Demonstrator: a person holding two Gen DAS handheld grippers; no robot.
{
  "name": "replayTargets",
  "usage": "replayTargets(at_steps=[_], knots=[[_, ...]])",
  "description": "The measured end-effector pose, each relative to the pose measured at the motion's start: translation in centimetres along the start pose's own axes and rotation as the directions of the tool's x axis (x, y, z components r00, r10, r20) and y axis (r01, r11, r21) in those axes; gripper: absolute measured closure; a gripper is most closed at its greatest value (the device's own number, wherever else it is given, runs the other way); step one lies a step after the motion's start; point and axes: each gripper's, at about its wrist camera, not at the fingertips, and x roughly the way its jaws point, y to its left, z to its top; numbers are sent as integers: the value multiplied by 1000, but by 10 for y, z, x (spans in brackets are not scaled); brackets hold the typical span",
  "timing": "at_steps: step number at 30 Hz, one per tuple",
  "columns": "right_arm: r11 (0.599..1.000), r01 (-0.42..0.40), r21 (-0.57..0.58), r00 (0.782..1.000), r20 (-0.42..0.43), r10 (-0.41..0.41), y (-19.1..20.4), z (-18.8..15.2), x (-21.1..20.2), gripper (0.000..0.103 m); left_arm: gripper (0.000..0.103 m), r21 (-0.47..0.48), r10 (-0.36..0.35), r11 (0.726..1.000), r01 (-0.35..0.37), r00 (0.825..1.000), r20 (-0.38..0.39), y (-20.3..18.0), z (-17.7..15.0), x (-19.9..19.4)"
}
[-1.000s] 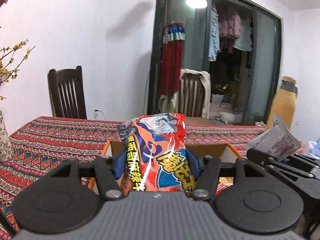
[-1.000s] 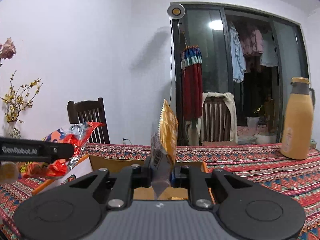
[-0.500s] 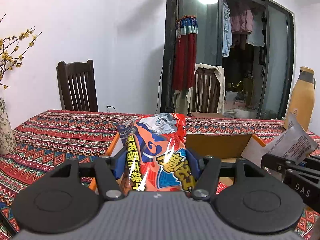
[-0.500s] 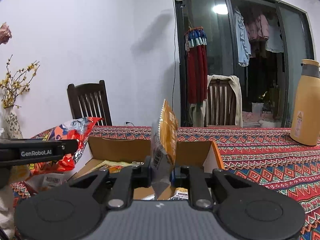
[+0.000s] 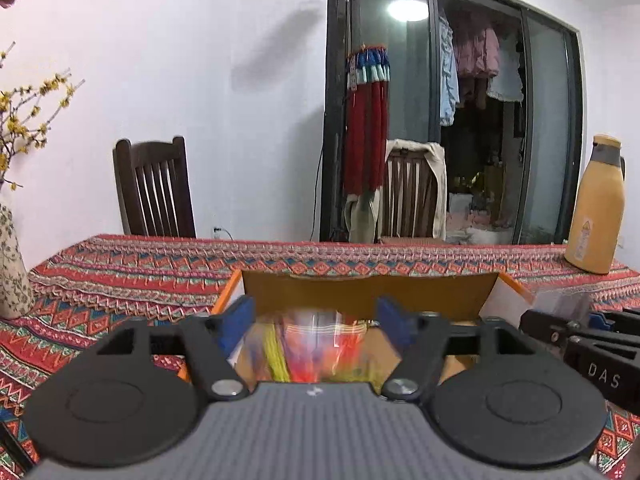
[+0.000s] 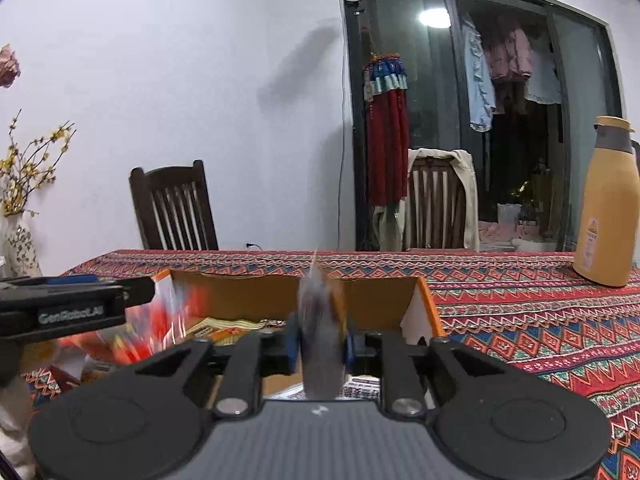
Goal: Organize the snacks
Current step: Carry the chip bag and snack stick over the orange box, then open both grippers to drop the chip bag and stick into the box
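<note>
An open cardboard box (image 5: 368, 292) with orange flaps stands on the patterned tablecloth, also in the right wrist view (image 6: 248, 296). My left gripper (image 5: 316, 312) is open above the box; the red snack bag (image 5: 316, 352) is a blur falling between its jaws, also seen in the right wrist view (image 6: 160, 328). My right gripper (image 6: 320, 344) has its jaws slightly apart; the orange and grey snack packet (image 6: 322, 344) is blurred, dropping between them. Other packets (image 6: 224, 326) lie inside the box.
An orange thermos (image 5: 598, 208) stands at the right on the table. A flowered vase (image 5: 12, 264) stands at the left. Two wooden chairs (image 5: 154, 192) stand behind the table. The right gripper shows at the right edge of the left wrist view (image 5: 580, 340).
Both grippers moved forward over the box. The left jaws opened and the red bag is falling. The right jaws loosened and the orange packet is sliding down.
</note>
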Motion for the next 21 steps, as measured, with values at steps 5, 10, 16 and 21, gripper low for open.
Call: replayTargets(at_steps=[5, 10, 16, 21], knots=[[998, 34, 44, 998, 60, -37, -6, 0, -12, 0, 0, -26, 24, 999, -23, 998, 54, 3, 2, -12], [998, 29, 63, 997, 70, -33, -8, 0, -16, 0, 0, -25, 25, 999, -23, 998, 54, 3, 1, -14], [998, 30, 58, 995, 89, -36, -9, 0, -22, 0, 0, -26, 20, 1000, -18, 998, 62, 3, 0, -19], [998, 38, 59, 994, 97, -43, -11, -1, -25, 0, 0, -15, 24, 1000, -23, 997, 79, 0, 1, -29]])
